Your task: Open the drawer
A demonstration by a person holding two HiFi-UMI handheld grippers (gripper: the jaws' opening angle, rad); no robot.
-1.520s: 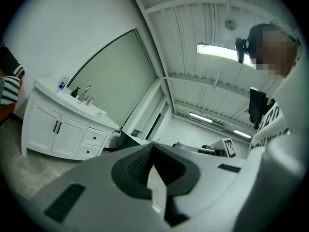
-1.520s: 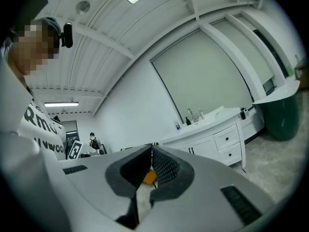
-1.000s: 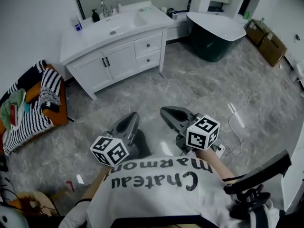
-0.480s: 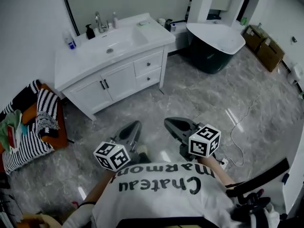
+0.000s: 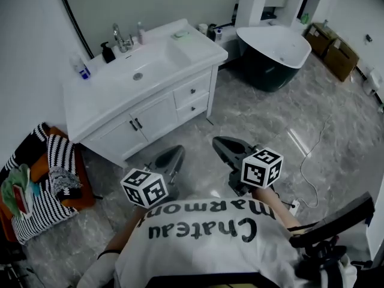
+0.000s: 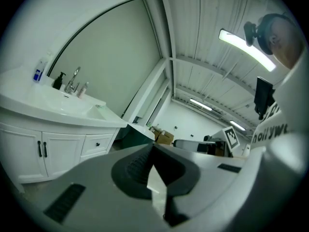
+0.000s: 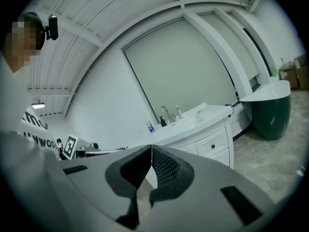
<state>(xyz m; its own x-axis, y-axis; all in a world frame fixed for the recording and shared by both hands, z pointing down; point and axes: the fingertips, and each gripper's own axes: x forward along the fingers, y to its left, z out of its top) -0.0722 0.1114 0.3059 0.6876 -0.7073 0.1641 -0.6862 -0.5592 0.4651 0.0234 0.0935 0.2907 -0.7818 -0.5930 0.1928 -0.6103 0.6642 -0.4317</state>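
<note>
The vanity [image 5: 193, 48] stands against the back wall, with the faucet [image 5: 120, 37] behind its basin [image 5: 141, 71], two drawers [image 5: 193, 92] stacked right of its doors [image 5: 139, 125], the bathtub [image 5: 273, 48] to its right and boxes [image 5: 336, 50] beyond.

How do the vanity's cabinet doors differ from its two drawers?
The cabinet doors are tall and stand side by side; the drawers are shorter and stacked, to the doors' right in the head view. The doors carry slim upright dark handles; each drawer has one small dark knob. Both are white and shut.
</note>
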